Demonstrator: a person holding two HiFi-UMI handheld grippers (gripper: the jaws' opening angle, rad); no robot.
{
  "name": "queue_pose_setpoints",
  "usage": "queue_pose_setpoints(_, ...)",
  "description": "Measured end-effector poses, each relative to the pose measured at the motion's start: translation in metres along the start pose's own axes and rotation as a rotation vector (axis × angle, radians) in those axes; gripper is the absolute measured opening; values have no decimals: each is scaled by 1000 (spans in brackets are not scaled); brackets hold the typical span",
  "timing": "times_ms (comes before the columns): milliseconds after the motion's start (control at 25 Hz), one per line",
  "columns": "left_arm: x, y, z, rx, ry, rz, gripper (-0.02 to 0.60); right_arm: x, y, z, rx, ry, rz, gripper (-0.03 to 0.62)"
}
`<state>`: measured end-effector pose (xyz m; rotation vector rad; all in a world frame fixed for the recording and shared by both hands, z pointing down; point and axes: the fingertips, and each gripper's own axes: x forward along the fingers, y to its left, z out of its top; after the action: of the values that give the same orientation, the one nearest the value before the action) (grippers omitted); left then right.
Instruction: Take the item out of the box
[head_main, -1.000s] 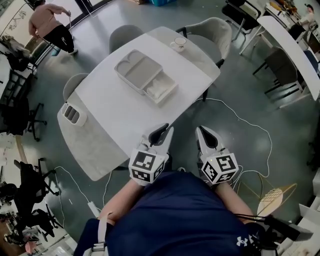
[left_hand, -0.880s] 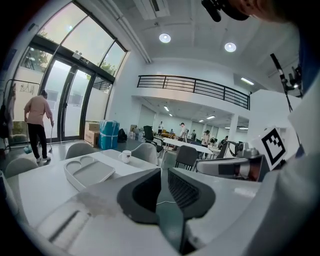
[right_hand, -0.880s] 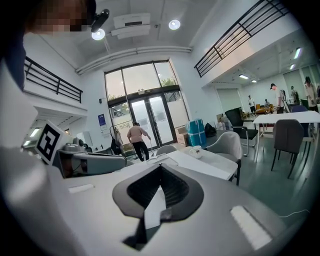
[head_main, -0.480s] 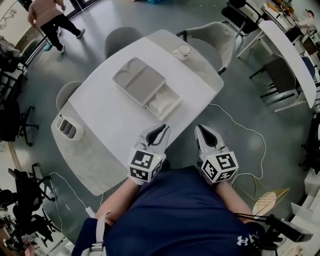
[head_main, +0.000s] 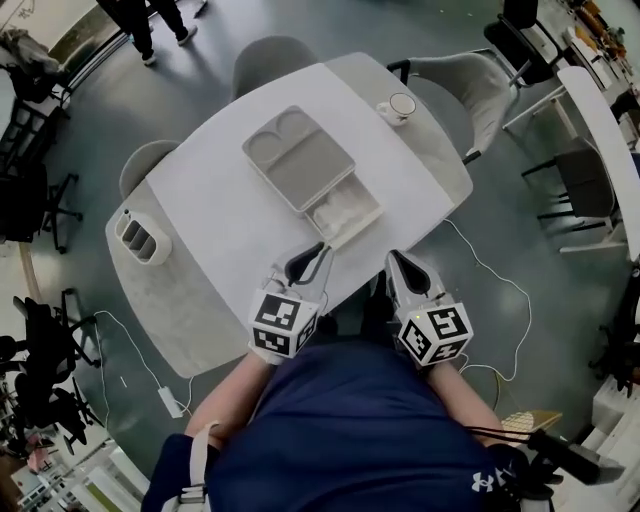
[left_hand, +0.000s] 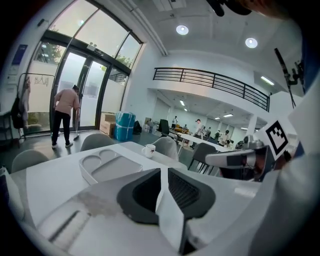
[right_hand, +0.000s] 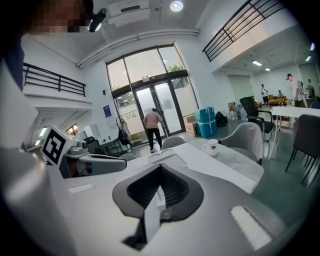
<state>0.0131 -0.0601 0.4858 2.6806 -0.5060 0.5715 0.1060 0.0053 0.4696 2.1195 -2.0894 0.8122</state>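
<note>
An open grey box (head_main: 352, 222) lies on the white table (head_main: 230, 215), its compartmented lid (head_main: 298, 157) folded back beyond it. Something pale lies inside the box (head_main: 338, 207); I cannot make out what it is. My left gripper (head_main: 306, 264) hovers at the table's near edge, just short of the box; its jaws stand a narrow slit apart with nothing between them (left_hand: 164, 171). My right gripper (head_main: 396, 262) is beside it off the table's edge, shut and empty (right_hand: 161, 167). The lid (left_hand: 107, 167) shows in the left gripper view.
A white cup (head_main: 402, 105) on a saucer stands at the table's far right corner. A grey two-slot holder (head_main: 140, 238) sits at the left end. Grey chairs (head_main: 272, 55) (head_main: 470, 80) ring the table. A person's legs (head_main: 150, 15) show at the top left. Cables trail on the floor (head_main: 490, 275).
Both grippers have come forward to the table's near edge, and the box now lies closer to them. The person at the top left has walked nearly out of view.
</note>
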Motion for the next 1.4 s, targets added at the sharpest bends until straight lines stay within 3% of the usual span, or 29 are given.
queue_pose_setpoints(280,27,8,13,-57,-15,151,49,39,-27,28,-33,18,156,2)
queue_pose_setpoints(680,71,16,30,-52,-9,303,49,78,-61,56,-79,68,316,2)
queue_pose_setpoints(880,83,46,0,-113,103,392,49,91,-68,52,-71,114,367,2)
queue_pose_setpoints(1000,87,66,-25,-108,193,419,51,100,-65,50,-67,127,396,2)
queue_pose_setpoints(1200,103,76,-71,-68,370,371,76,106,-59,40,-40,149,419,2)
queue_pose_setpoints(1400,128,82,-97,-29,480,304,87,107,-61,43,-19,133,384,2)
